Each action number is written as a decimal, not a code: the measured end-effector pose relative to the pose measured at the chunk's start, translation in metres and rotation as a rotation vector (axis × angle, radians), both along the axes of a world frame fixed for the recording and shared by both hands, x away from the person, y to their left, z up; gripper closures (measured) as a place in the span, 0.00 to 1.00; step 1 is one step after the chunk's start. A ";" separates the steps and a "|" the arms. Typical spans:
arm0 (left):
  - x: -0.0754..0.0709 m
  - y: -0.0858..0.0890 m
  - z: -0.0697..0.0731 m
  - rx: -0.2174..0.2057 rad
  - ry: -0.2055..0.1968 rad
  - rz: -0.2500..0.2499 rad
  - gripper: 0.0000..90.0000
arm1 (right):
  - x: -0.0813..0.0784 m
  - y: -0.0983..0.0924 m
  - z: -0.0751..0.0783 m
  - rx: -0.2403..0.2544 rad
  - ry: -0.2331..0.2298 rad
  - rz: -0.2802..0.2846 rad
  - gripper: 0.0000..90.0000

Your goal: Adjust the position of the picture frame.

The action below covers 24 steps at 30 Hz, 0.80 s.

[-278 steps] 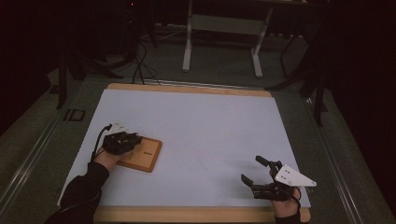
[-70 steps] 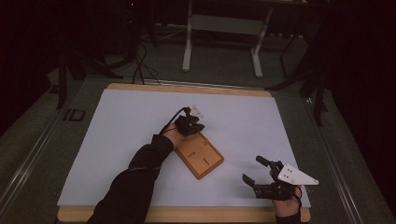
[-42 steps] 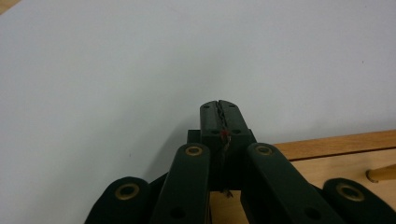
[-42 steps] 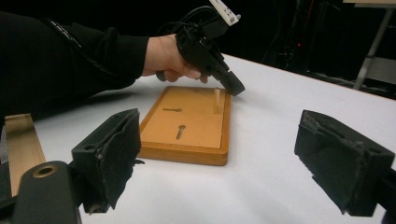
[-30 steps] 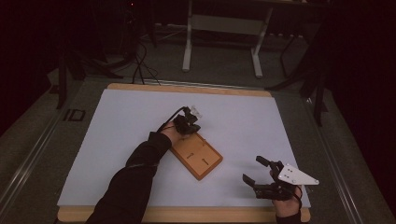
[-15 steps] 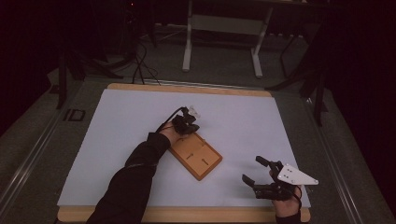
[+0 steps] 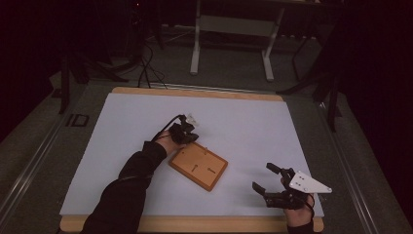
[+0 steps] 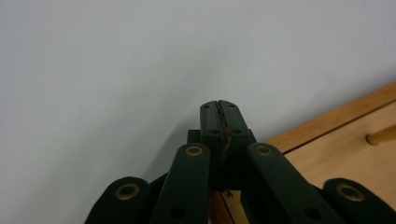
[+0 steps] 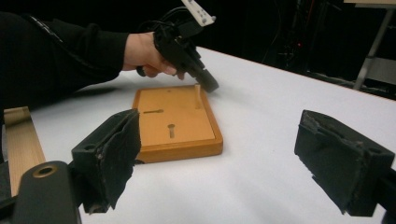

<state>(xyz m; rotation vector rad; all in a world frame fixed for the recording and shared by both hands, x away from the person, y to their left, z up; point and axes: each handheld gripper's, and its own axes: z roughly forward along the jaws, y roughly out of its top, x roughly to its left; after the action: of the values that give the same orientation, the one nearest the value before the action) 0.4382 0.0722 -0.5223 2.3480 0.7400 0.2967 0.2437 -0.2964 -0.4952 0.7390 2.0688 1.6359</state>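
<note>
A flat wooden board (image 7: 198, 165) with two slots lies slantwise on the white table top (image 7: 243, 126). My left gripper (image 7: 190, 138) is shut, its tips just off the board's far corner, over bare table. In the left gripper view the closed jaws (image 8: 219, 109) point at white surface, with the board (image 8: 327, 154) and a small peg (image 8: 380, 136) at the lower right. My right gripper (image 7: 263, 177) rests near the table's front right, open with nothing between its jaws. The right gripper view (image 9: 224, 158) faces the board (image 9: 175, 121) and the left gripper (image 9: 209, 86) beside an upright peg (image 9: 197, 95).
The table's wooden rim (image 7: 195, 224) runs along the front edge. White stand legs (image 7: 197, 53) and cables (image 7: 146, 58) lie on the dark floor behind the table. A metal rail (image 7: 29, 165) borders the left side.
My left hand has drawn back a little to the left and toward the near side, off the board's far corner. The board and the right gripper have not moved.
</note>
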 end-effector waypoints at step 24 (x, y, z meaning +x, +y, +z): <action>-0.032 0.050 -0.002 -0.046 0.042 0.041 1.00 | 0.002 0.007 -0.002 -0.010 0.011 0.012 0.16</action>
<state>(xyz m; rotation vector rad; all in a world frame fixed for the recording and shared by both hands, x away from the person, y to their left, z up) 0.4058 0.1221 -0.5248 2.3038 0.8077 0.2456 0.2455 -0.2891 -0.4974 0.7355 2.0919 1.6296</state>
